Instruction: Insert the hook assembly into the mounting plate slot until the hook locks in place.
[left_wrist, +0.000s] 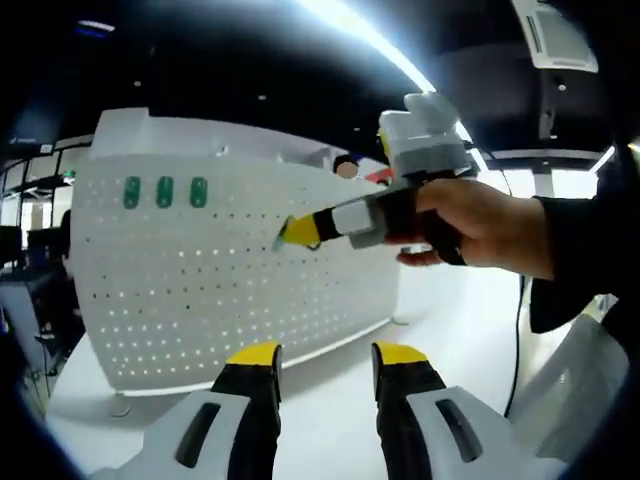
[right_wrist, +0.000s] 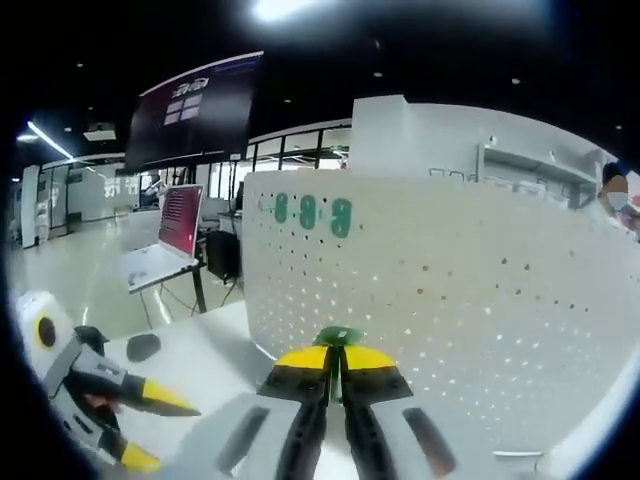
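Note:
A white pegboard (left_wrist: 230, 280) stands upright on the white table, with three green hooks (left_wrist: 165, 191) mounted in a row near its top left. In the left gripper view my left gripper (left_wrist: 328, 356) is open and holds nothing, low in front of the board. A hand (left_wrist: 480, 225) holds my right gripper (left_wrist: 290, 235) close to the board's face, shut on a small green hook (left_wrist: 279, 240). In the right gripper view that green hook (right_wrist: 337, 335) sticks out past the shut jaws, near the pegboard (right_wrist: 470, 290). The mounted hooks (right_wrist: 309, 211) sit higher up. The left gripper (right_wrist: 170, 435) is at lower left, open.
An open laptop (right_wrist: 165, 240) sits on a side table left of the board. A small dark object (right_wrist: 143, 346) lies on the white table (right_wrist: 200, 350). A dark sleeve (left_wrist: 580, 260) fills the right of the left gripper view.

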